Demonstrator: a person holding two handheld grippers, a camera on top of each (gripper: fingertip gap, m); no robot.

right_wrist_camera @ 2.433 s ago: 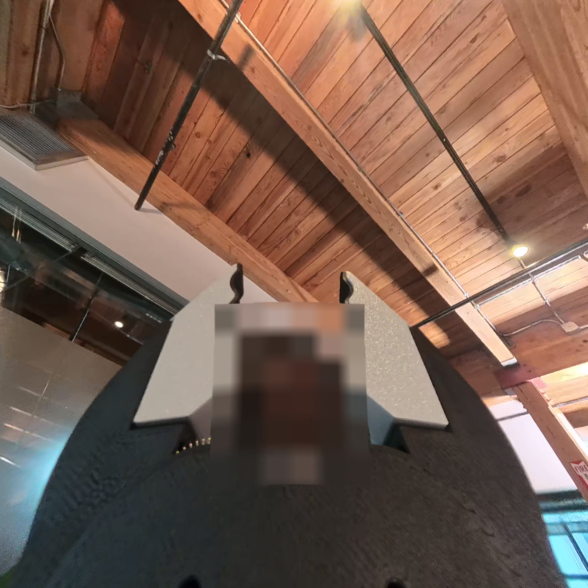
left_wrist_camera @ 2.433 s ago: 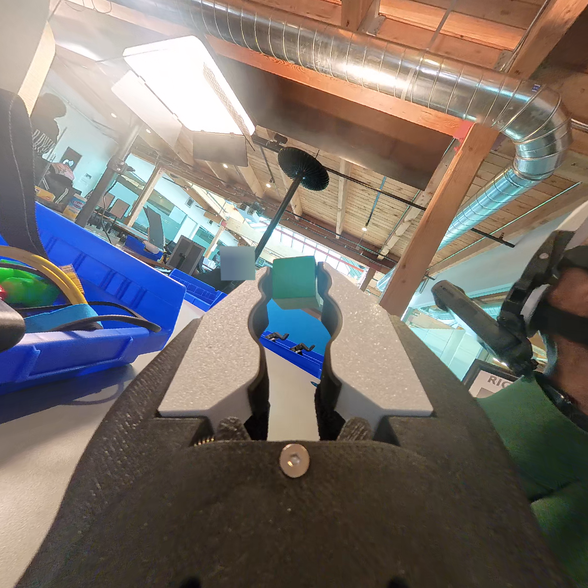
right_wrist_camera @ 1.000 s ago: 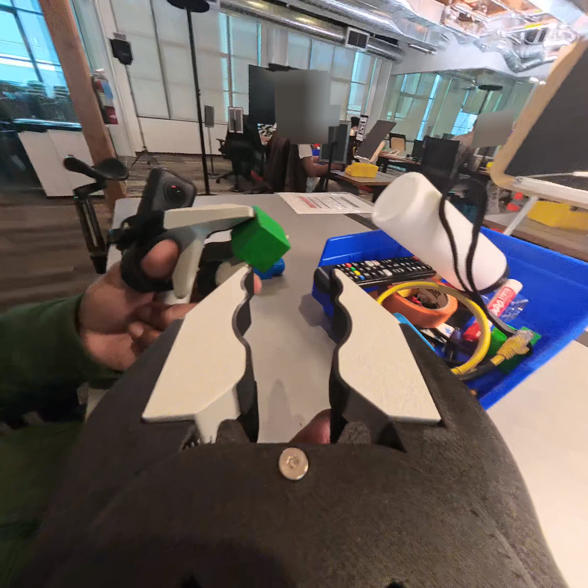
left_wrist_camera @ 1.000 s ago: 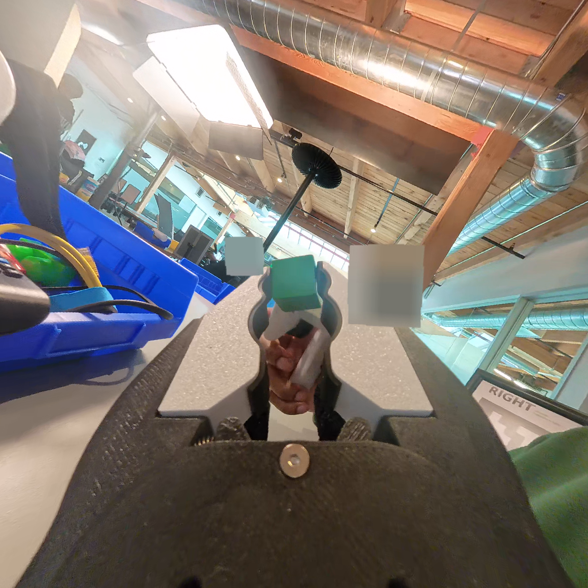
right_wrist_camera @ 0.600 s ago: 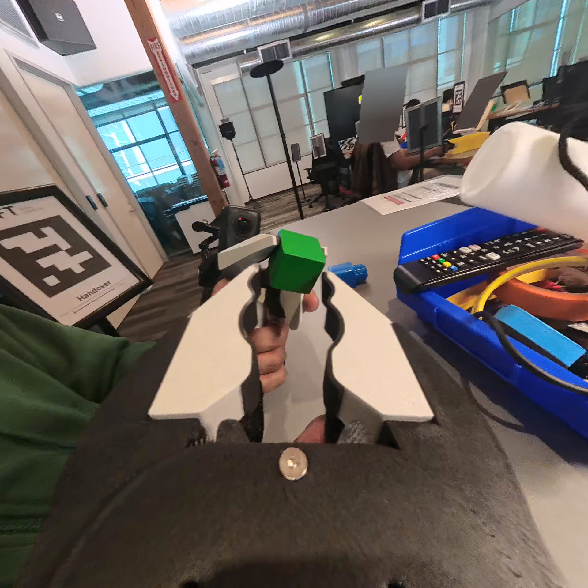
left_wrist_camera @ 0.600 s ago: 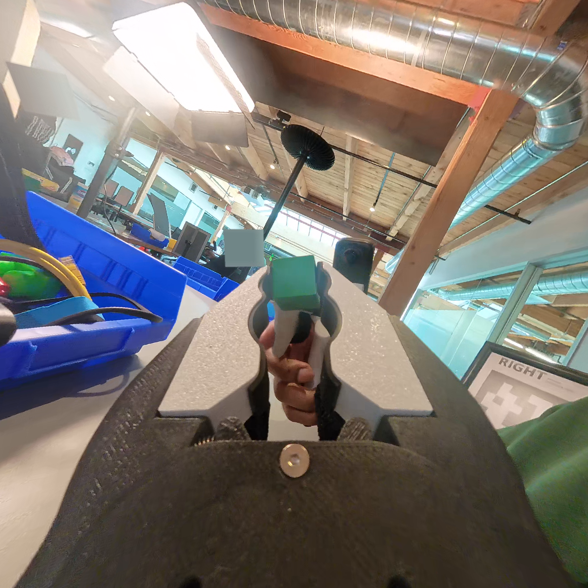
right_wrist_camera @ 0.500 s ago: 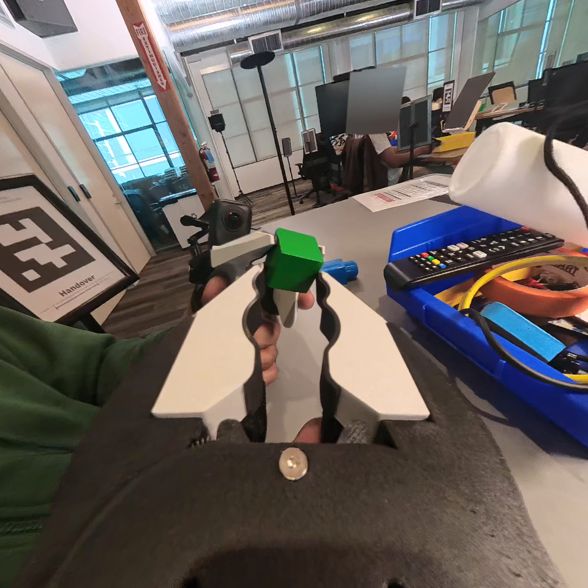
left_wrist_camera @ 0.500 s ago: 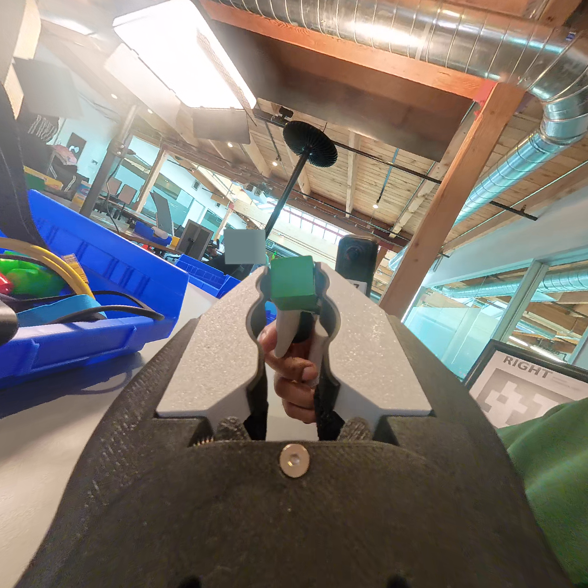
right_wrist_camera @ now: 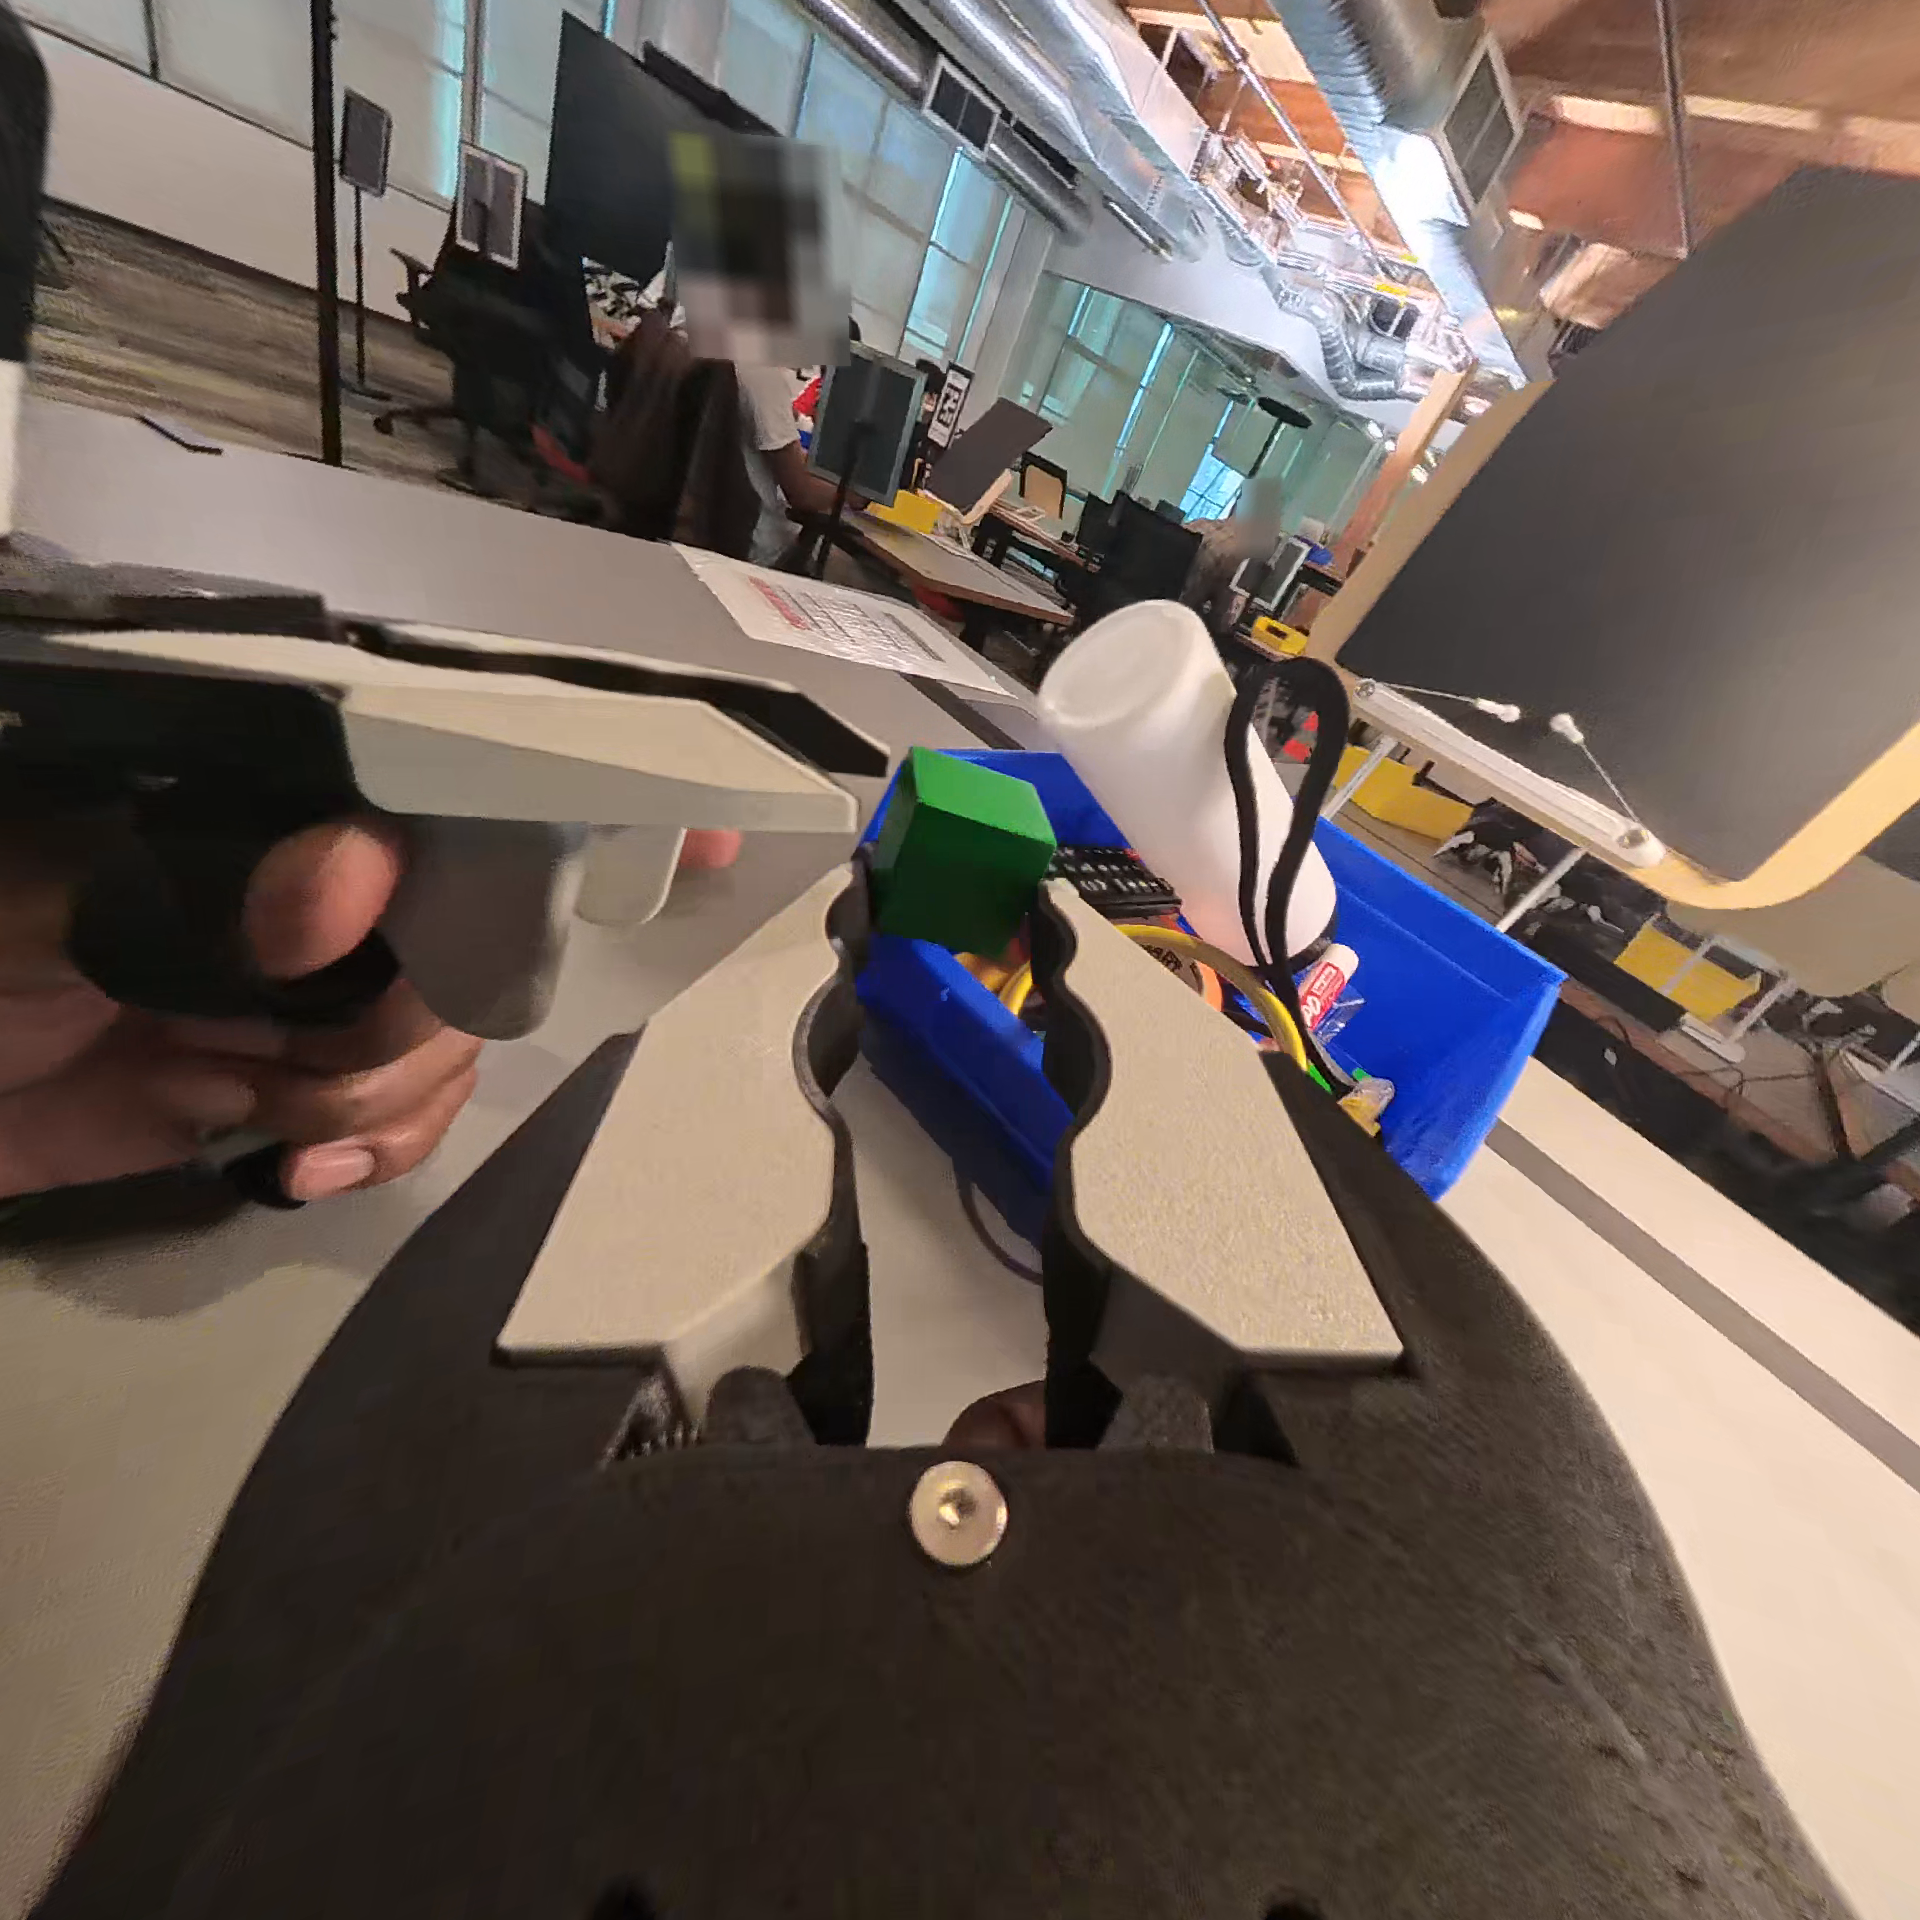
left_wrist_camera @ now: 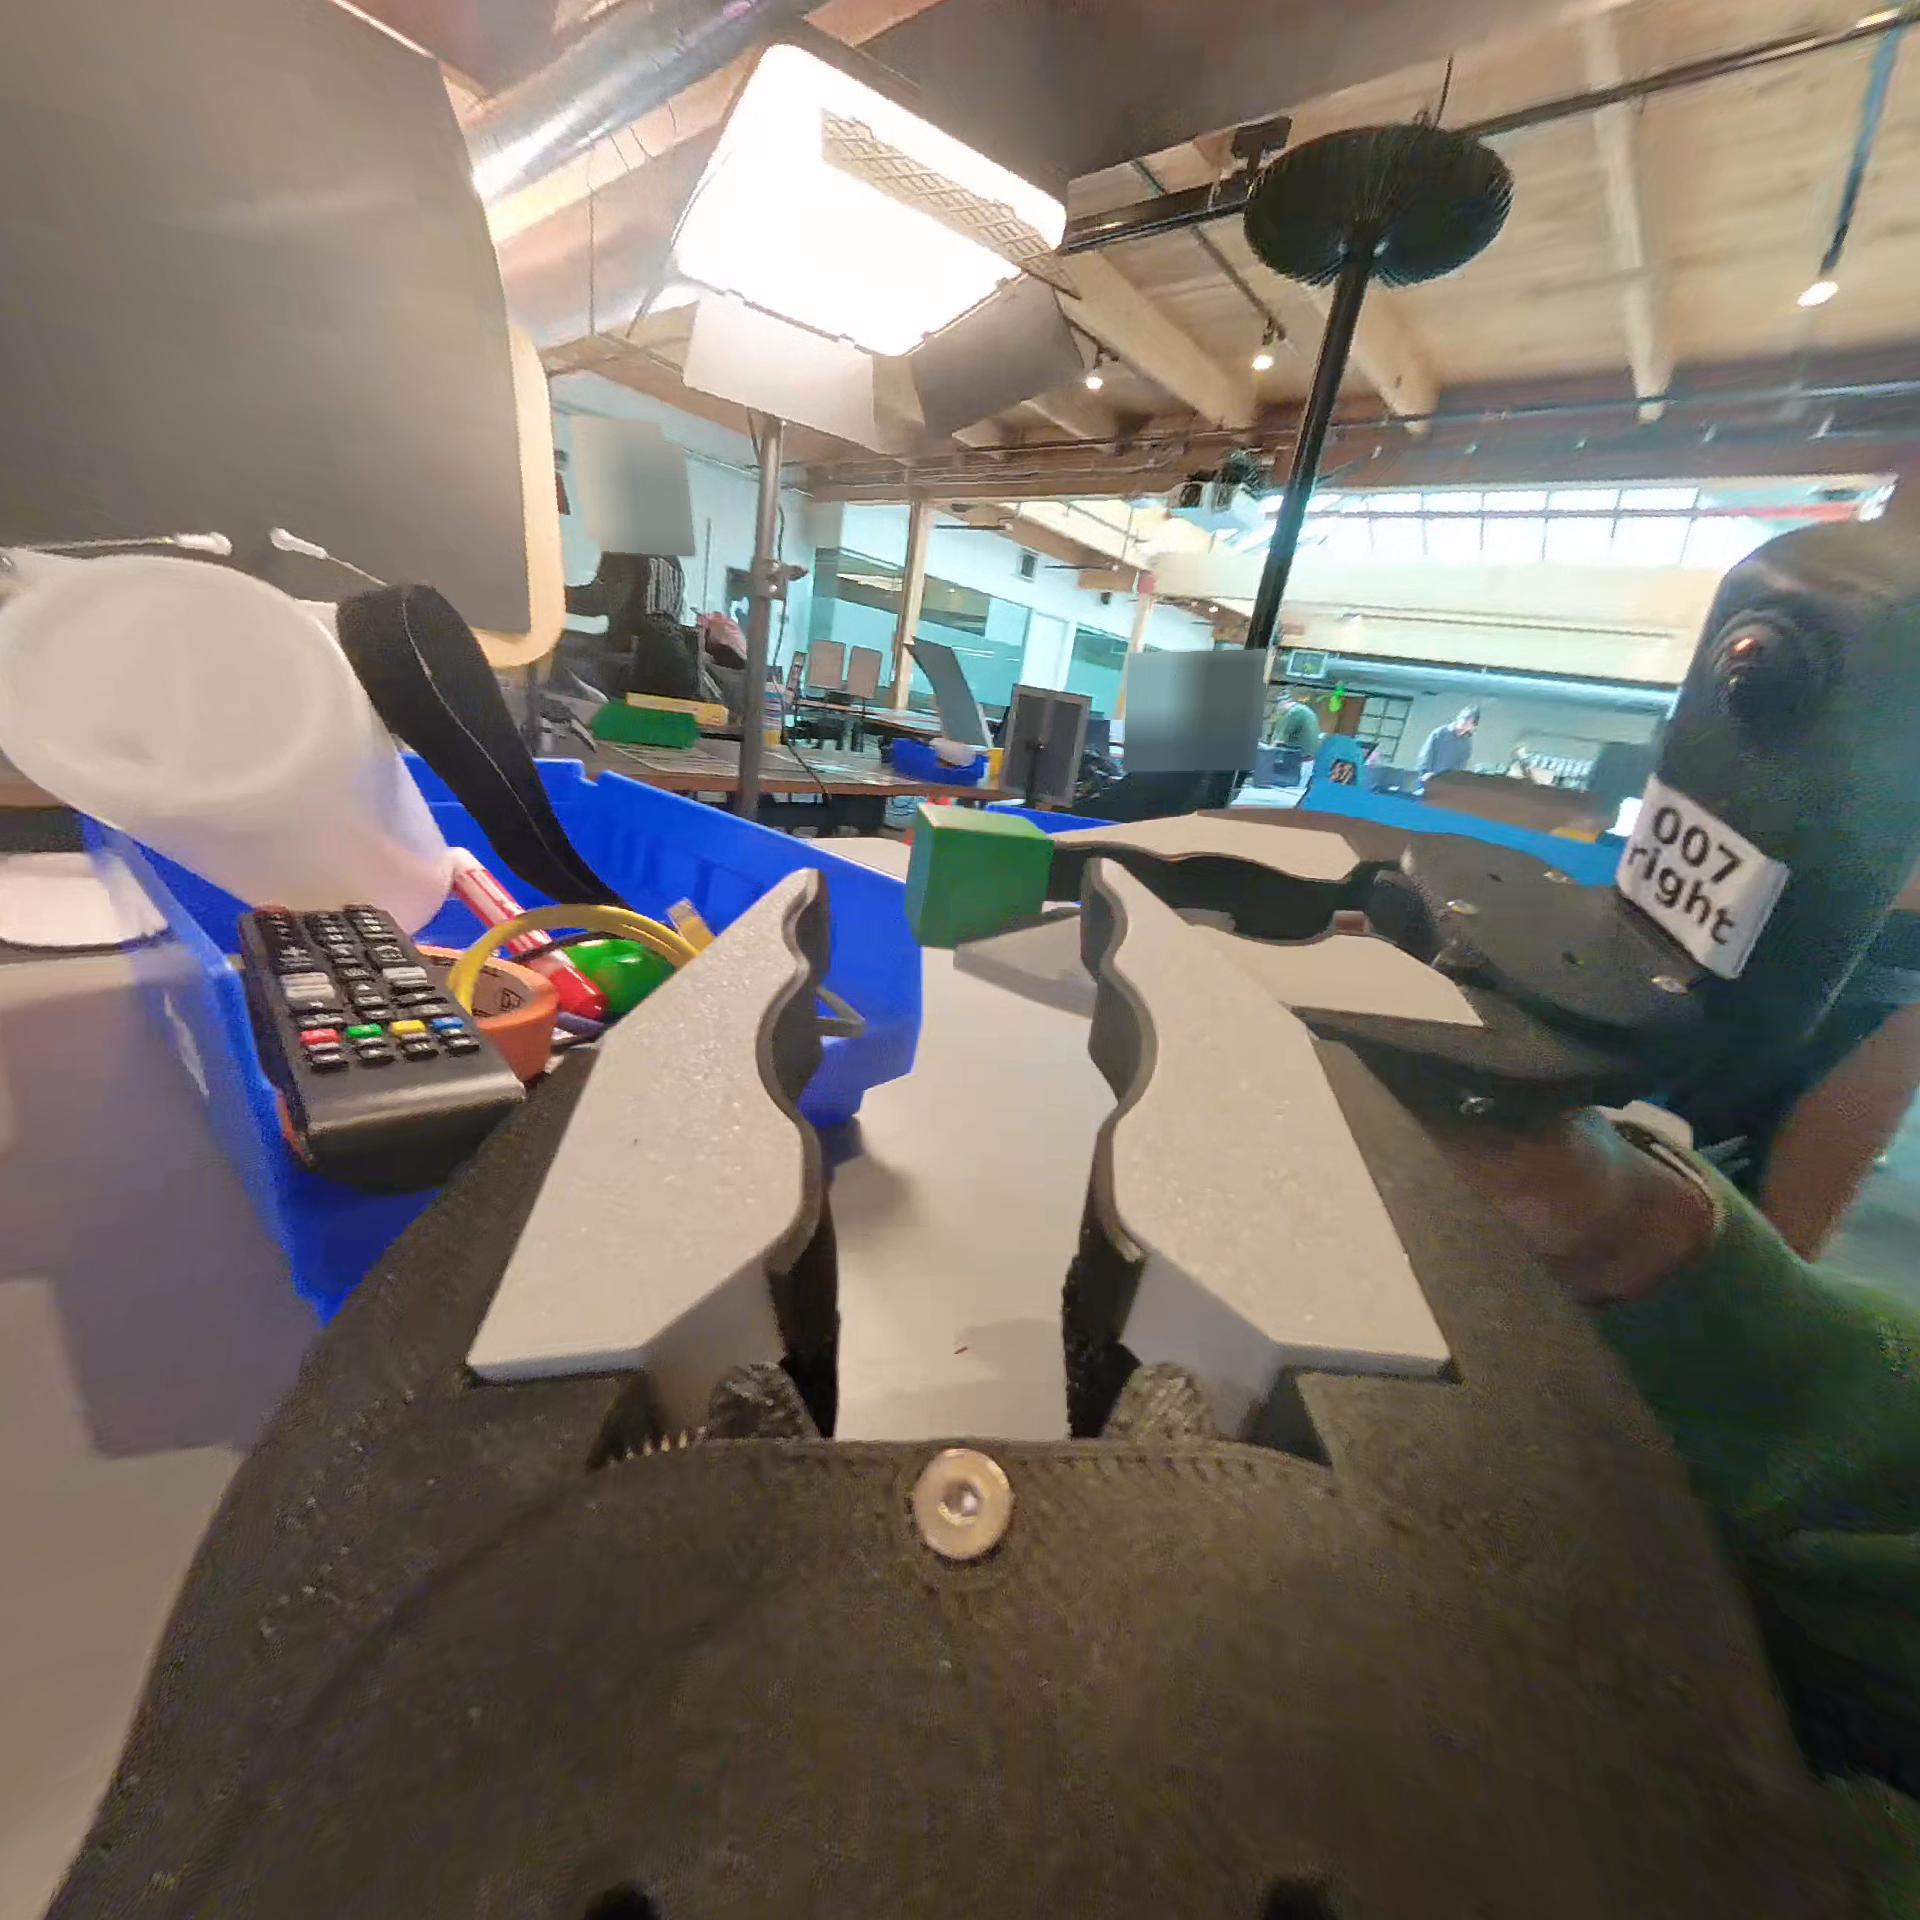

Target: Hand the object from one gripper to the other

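A green cube [right_wrist_camera: 961,852] is gripped between the tips of my right gripper [right_wrist_camera: 951,894], above the grey table. In the left wrist view the cube [left_wrist_camera: 977,878] sits just beyond my left gripper [left_wrist_camera: 951,888], which is open and empty, its fingers [left_wrist_camera: 675,1122] spread wide. The right gripper [left_wrist_camera: 1013,891] reaches in there from the right and pinches the cube. In the right wrist view the left gripper [right_wrist_camera: 868,784] shows side-on at the left, held by a hand [right_wrist_camera: 260,1039], its tips close to the cube but apart from it.
A blue bin [left_wrist_camera: 873,997] stands on the grey table [left_wrist_camera: 966,1143] right behind the cube. It holds a black remote [left_wrist_camera: 353,1018], a white tube [right_wrist_camera: 1184,769], a yellow cable, an orange tape roll and a black strap. A paper sheet [right_wrist_camera: 842,613] lies farther back. The grippers are tip to tip, or close to it.
The left gripper held the cube; the right gripper came up around it and shut on it. The left gripper has now opened and let go, and both views have swung towards the bin.
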